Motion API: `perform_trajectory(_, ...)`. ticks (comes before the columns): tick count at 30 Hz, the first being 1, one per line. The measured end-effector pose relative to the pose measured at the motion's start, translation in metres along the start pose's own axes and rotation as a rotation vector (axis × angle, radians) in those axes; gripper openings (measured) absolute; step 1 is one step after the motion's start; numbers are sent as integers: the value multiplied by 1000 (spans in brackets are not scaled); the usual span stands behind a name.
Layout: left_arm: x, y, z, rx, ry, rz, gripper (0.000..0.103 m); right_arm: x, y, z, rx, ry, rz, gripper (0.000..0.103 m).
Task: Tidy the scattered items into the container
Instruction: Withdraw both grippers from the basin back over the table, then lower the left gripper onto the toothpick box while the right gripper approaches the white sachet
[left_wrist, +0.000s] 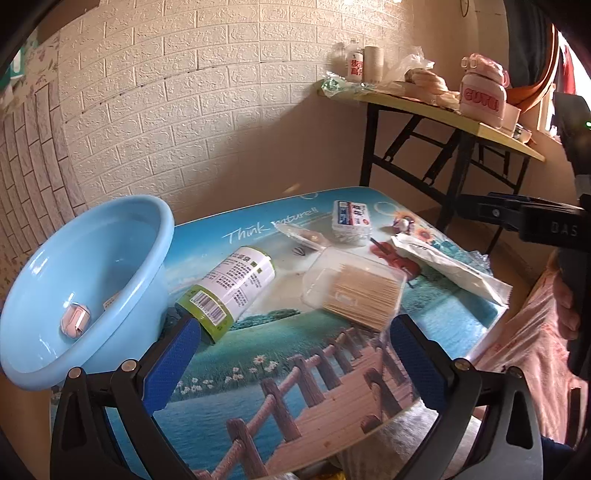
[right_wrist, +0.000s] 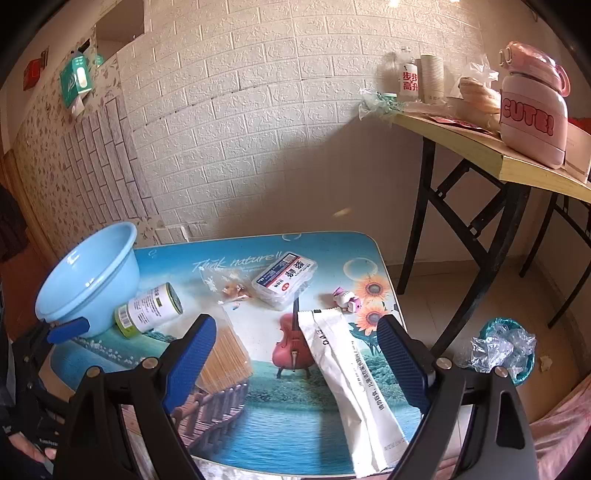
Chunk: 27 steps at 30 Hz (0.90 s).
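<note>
A light blue basin (left_wrist: 85, 273) (right_wrist: 88, 273) stands at the left end of the printed tabletop (left_wrist: 258, 398), with a small pink item (left_wrist: 75, 319) inside. A green-labelled bottle (left_wrist: 229, 288) (right_wrist: 147, 306) lies on its side against the basin. A clear box of toothpicks (left_wrist: 354, 291) (right_wrist: 229, 354), a white pill box (left_wrist: 351, 221) (right_wrist: 286, 280), a clear packet (right_wrist: 231, 286), a pink toy (right_wrist: 347, 297) and a long white sachet (left_wrist: 450, 269) (right_wrist: 354, 384) lie scattered. My left gripper (left_wrist: 295, 321) hovers open between bottle and toothpick box. My right gripper (right_wrist: 296, 320) hangs open above the sachet's upper end.
A yellow folding table (right_wrist: 491, 155) with black legs stands behind on the right, carrying a pink "CUTE" bottle (right_wrist: 532, 118), cups and bags. A teal bin with plastic (right_wrist: 506, 347) sits on the floor. A brick-pattern wall runs behind. Pink fabric lies at the right.
</note>
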<state>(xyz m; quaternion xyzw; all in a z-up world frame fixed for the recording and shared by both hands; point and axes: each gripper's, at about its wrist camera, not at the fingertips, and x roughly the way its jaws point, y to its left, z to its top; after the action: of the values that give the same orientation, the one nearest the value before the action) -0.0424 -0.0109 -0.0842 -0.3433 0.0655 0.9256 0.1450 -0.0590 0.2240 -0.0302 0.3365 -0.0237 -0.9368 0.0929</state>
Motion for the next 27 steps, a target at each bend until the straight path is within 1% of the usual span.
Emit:
perform_trajectory(3,9,-2,-1,36,4,57,103,5,-6,-4,-19,9,5,90)
perform_trajectory(8,23,-2,-4,74,15,91,103,16,-8,-8,-12,28,34,90)
perform_trajectory(9,26,-4,-5,90,15,103,103,17,-5,-10,-23,31,41,90)
perform_trajectory(12,31,-14,-7,181,8,157,103,21,2,-12,-70,38,61,90)
perform_trajectory(13,33,-18,-8,212,6,168,103,21,4,-13,-79,38,69,90)
perform_trajectory(15,35,-21,-8,236,2,175,103,21,5,-13,-86,34,81,90)
perform_trajectory(17,37,-21,-8,222,6,160,103,22,4,-13,-80,32,87,90)
perform_trajectory(21,36,-20,-8,196,11,127,103,26,-3,-13,-70,40,70,90)
perform_trajectory(24,32,-19,-5,142,11,59,103,27,-9,-15,-68,45,56,90)
perform_trajectory(27,28,-22,-2,88,8,10,103,27,-16,-18,-74,54,39,90)
